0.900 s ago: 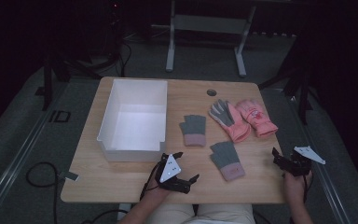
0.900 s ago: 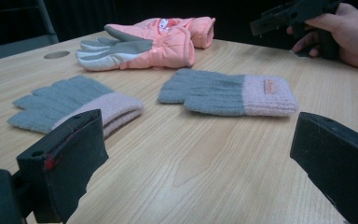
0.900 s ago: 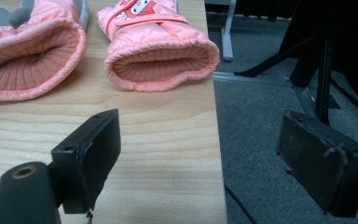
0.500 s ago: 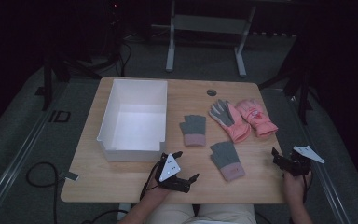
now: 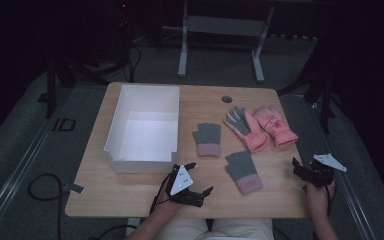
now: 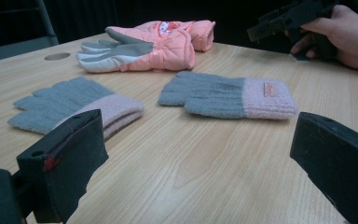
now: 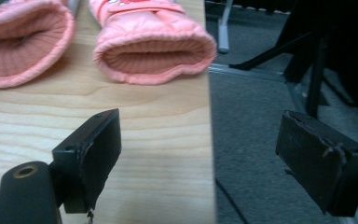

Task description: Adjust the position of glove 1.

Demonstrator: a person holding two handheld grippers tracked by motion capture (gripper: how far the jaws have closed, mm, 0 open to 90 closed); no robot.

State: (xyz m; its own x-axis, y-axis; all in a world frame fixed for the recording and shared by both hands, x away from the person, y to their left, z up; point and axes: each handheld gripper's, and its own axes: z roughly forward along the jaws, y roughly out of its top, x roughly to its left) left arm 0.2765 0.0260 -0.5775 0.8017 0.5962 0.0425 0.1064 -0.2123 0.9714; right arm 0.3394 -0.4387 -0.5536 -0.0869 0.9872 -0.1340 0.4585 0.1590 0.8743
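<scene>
Your white bin (image 5: 142, 125), pale wood-grain table (image 5: 275, 197), two grey knit gloves (image 5: 207, 138) (pink cuffs), two salmon-pink mittens (image 5: 275, 125), one grey-palmed.

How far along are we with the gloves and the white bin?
Nothing looks done: the white bin is empty. Nothing is in hand either; the left gripper and right gripper are both open, near the table's front edge. All four gloves lie on the table: two grey knit gloves and two pink gloves. If the bin is their destination, all four are left.
</scene>
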